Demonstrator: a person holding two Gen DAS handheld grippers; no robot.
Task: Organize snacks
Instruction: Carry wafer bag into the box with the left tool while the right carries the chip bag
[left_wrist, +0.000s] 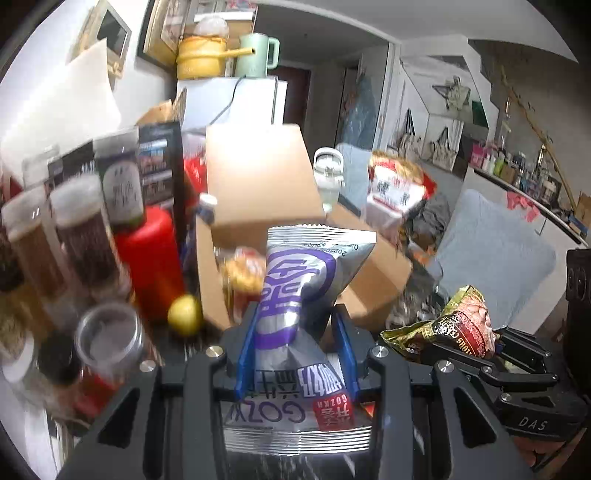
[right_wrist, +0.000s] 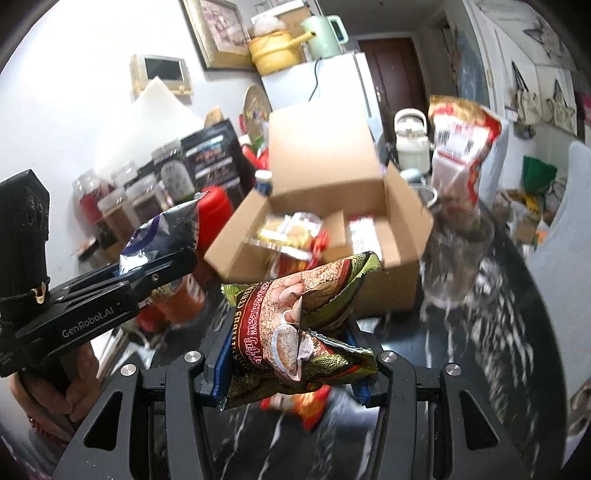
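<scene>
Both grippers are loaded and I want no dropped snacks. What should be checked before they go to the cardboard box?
1. Left gripper clamped on the silver and purple packet: ok.
2. Right gripper clamped on the green and red packet: ok, though the packet is crumpled.
3. Cardboard box open, flap up: ok.
4. Free room inside the box among the snacks already there: cannot tell.
5. Path past the clear glass standing right beside the box: not ok, it is close.
</scene>
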